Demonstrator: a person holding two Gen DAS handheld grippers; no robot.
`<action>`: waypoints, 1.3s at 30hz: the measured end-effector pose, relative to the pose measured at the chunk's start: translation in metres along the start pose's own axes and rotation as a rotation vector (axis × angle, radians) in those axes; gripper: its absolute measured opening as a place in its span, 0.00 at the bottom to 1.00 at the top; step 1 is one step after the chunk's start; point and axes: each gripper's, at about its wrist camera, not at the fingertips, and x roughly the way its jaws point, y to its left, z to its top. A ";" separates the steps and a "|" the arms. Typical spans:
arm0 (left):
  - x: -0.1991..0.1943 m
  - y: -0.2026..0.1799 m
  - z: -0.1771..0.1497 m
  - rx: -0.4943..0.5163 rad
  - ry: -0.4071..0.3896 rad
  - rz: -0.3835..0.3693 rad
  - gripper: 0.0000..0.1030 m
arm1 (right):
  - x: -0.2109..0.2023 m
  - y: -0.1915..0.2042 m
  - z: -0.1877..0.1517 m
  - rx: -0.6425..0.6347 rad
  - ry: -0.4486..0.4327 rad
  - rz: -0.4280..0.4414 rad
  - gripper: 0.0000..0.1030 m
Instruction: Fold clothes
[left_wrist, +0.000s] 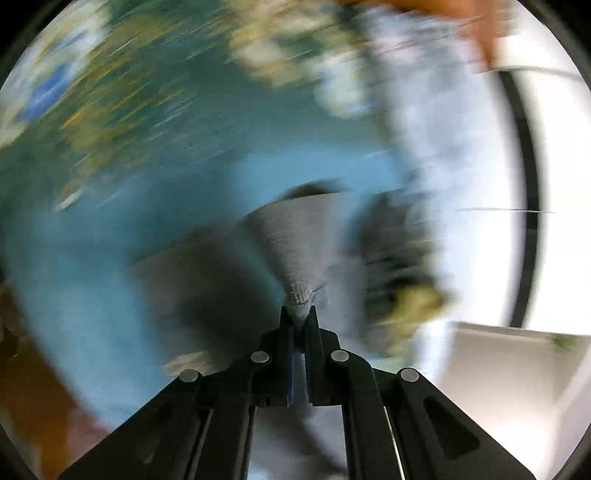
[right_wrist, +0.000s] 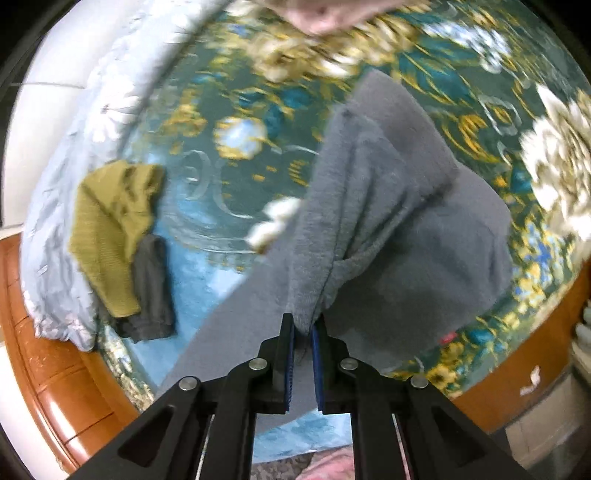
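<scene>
Both pinching the grey garment lifted over the floral bedspread, left gripper and right gripper clamped narrow (thin bites, likely to slip if tugged apart).

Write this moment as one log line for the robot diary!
step: fold clothes | left hand-held gripper: shut on grey garment | right hand-held gripper: shut on grey garment | surface: floral bedspread | left view: blurred

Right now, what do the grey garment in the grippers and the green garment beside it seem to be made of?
The grey garment looks like soft fleece or brushed knit: matte, fuzzy nap, thick rolled folds. The green garment looks like ribbed knit, perhaps wool or acrylic: fine parallel ridges show, with no shine. The exact fibre of either cannot be told.
</scene>
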 end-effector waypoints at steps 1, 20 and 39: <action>0.006 0.013 -0.001 -0.030 0.013 0.037 0.04 | 0.006 -0.006 -0.001 0.026 0.016 -0.016 0.09; 0.052 0.070 0.014 -0.128 0.087 0.248 0.30 | 0.015 0.012 0.002 -0.022 0.047 -0.066 0.12; 0.031 -0.080 0.146 0.266 -0.039 0.229 0.13 | 0.032 0.047 -0.042 -0.036 0.043 0.168 0.63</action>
